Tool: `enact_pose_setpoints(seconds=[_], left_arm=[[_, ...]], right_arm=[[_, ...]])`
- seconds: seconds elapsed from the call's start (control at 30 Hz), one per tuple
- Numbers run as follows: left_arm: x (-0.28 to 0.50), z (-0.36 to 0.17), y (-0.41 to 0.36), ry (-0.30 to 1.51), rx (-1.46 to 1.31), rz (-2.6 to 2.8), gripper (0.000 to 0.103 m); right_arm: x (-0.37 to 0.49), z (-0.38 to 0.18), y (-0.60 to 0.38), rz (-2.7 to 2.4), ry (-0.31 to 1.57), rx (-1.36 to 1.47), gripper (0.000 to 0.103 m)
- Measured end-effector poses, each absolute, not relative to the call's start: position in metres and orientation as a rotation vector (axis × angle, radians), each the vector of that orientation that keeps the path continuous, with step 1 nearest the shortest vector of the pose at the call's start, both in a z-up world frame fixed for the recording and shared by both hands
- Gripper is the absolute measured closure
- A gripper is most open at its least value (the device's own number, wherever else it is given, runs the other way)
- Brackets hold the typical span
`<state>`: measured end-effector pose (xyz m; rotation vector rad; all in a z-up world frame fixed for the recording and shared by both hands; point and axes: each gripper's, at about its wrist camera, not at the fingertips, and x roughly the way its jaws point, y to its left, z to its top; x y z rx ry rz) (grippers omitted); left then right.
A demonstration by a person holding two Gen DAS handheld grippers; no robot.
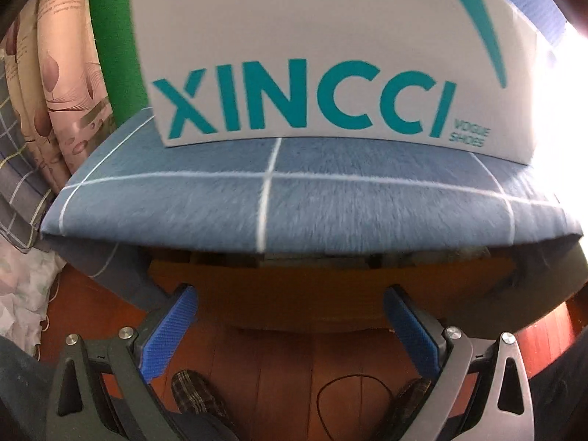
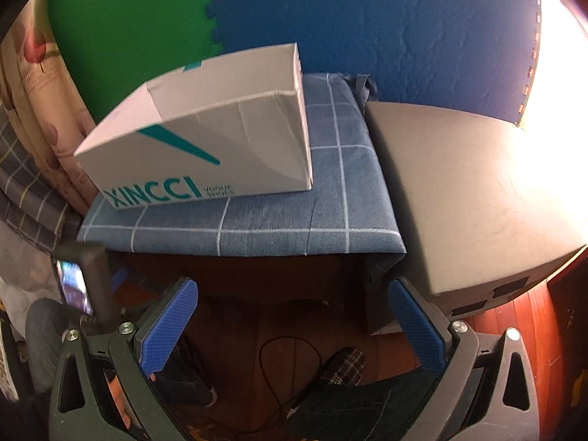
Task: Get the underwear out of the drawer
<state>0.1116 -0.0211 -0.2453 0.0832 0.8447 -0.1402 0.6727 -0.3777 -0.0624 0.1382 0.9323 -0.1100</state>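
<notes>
Facing cabinet, both hand-held grippers point(image 1: 290, 325) point(image 2: 292, 325) agape

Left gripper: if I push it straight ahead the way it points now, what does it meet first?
Probably the orange-brown wooden front under the overhanging blue checked cloth. The left gripper has its jaws open and empty, aimed just below that cloth edge. Depth is unclear, and no underwear shows.
</notes>
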Motion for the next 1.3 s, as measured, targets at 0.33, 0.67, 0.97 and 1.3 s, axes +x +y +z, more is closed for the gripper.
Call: enact_pose_setpoints(seconds=[0.33, 0.67, 0.97, 1.3], left_arm=[[0.138, -0.250, -0.016, 0.910, 0.093, -0.113, 0.000], [0.176, -0.274, -0.029, 0.926, 0.135, -0.095, 0.000], [0.217, -0.295, -0.029, 1.000, 0.109, -0.111, 0.000], [0.231, -0.305, -0.020, 1.092, 0.120, -0.106, 0.000]], right_arm=[[0.693, -0.077, -0.370, -0.085, 0.968, 0.099, 0.000], [0.694, -0.087, -0.362, -0.038, 1.015, 0.090, 0.000], [0.697, -0.091, -0.358, -0.030, 1.036, 0.065, 0.000], [0.700, -0.095, -0.360, -0.020, 1.052, 0.086, 0.000]])
